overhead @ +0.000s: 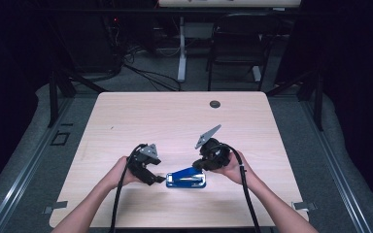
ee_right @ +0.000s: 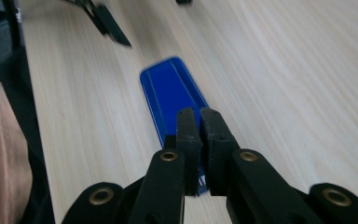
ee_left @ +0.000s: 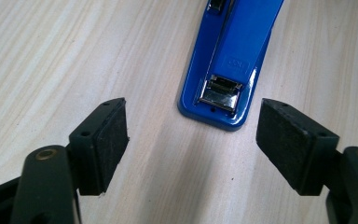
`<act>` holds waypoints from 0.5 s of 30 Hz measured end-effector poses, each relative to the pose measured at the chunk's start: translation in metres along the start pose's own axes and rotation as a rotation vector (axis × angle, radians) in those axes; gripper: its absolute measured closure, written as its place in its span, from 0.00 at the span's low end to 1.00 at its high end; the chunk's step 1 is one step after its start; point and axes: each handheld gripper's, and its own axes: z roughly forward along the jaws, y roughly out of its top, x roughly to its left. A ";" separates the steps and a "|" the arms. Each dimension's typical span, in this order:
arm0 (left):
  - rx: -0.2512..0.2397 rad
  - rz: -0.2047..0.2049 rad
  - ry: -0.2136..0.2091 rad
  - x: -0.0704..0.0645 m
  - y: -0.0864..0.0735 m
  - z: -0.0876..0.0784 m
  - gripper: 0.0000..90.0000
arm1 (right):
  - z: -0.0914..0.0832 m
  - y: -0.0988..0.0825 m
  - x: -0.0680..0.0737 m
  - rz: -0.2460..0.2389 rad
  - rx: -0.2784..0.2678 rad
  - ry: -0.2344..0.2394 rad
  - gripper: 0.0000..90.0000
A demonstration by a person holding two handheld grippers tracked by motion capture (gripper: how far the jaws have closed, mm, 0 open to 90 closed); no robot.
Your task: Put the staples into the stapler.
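A blue stapler (overhead: 187, 179) lies flat on the wooden table (overhead: 175, 121), near its front edge. My left gripper (overhead: 158, 180) is at the stapler's left end. In the left gripper view the left gripper (ee_left: 191, 140) is open, its pads wide apart. The stapler (ee_left: 235, 46) lies just beyond them, its metal end nearest and nothing between the pads. My right gripper (overhead: 199, 166) is at the stapler's right end, tilted down. In the right gripper view my right gripper (ee_right: 199, 116) is shut over the near end of the stapler (ee_right: 170, 91); I cannot tell whether it touches.
A dark round grommet (overhead: 215, 104) sits in the tabletop near the far edge. Beyond the table stand a black chair (overhead: 238, 43) and a white desk leg (overhead: 181, 48), with cables on the floor. Both forearms come in over the table's front edge.
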 end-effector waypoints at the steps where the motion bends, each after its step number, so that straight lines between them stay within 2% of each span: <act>1: -0.002 -0.003 0.006 0.000 0.000 0.000 0.27 | 0.002 -0.003 -0.002 0.012 0.021 0.002 0.97; 5: -0.002 -0.011 0.024 0.000 -0.001 -0.002 0.25 | 0.013 -0.014 -0.008 0.031 0.080 0.006 0.97; 10: -0.012 -0.019 0.016 0.002 -0.002 -0.002 0.24 | 0.013 -0.015 -0.011 0.045 0.085 0.014 0.99; 12: -0.011 -0.022 0.016 0.001 -0.002 -0.002 0.23 | 0.016 -0.016 -0.010 0.043 0.107 0.004 1.00; 15: -0.011 -0.022 0.017 0.002 -0.002 -0.003 0.23 | 0.019 -0.017 -0.010 0.048 0.111 0.017 1.00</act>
